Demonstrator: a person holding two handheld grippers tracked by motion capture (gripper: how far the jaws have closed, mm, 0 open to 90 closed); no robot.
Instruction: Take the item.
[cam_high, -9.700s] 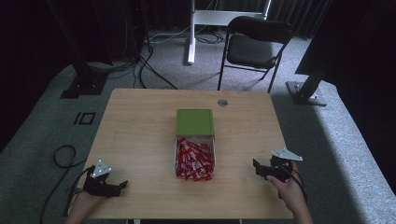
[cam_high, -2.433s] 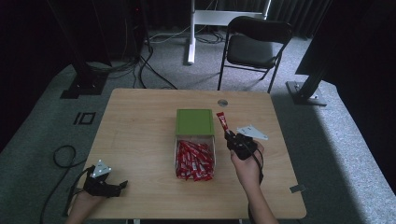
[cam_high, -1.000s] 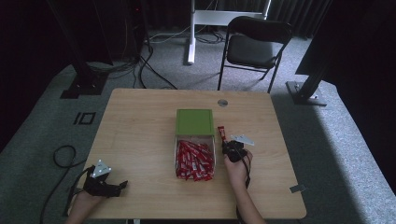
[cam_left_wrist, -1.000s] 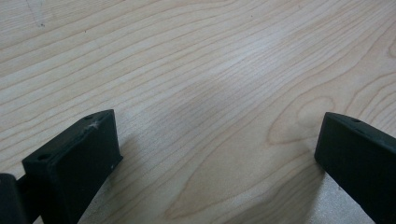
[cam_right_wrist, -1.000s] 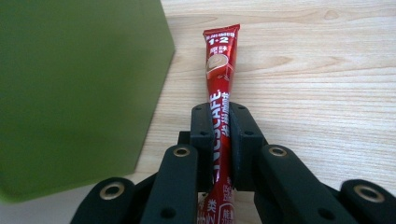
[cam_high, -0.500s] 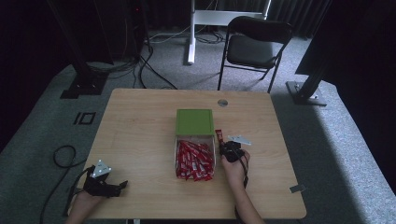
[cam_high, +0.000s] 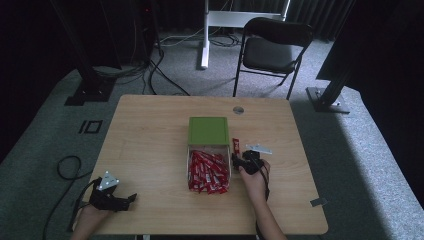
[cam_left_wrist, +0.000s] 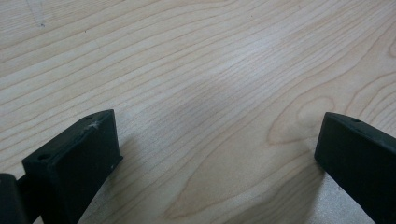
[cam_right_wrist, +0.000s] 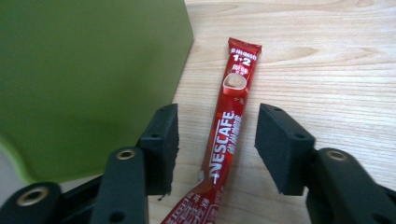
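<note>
The right tool (cam_right_wrist: 212, 149) has just been opening: its jaws now stand apart on either side of the coffee stick (cam_right_wrist: 229, 135), and neither pad presses on it. The stick lies flat on the surface (cam_right_wrist: 327, 70), released, just beside the right wall of the green-lidded box (cam_high: 208, 132). One second earlier the same tool was clenched on the stick at this spot. Judged from this, the stick has been set down outside the box, and one transfer out of the box is complete.

The left tool (cam_high: 112, 197) rests near the front-left corner of the surface (cam_high: 150, 150) with its jaws open on bare wood and nothing between them.

The clear tray of the box holds a heap of red sticks (cam_high: 207, 172), toward the front edge at the centre. A small round insert (cam_high: 238, 109) sits near the rear edge. A folding chair (cam_high: 272, 50) stands on the floor beyond the rear edge.

Obstructions: the box wall is close to the inner jaw of the right tool; a straight lift should clear it.
</note>
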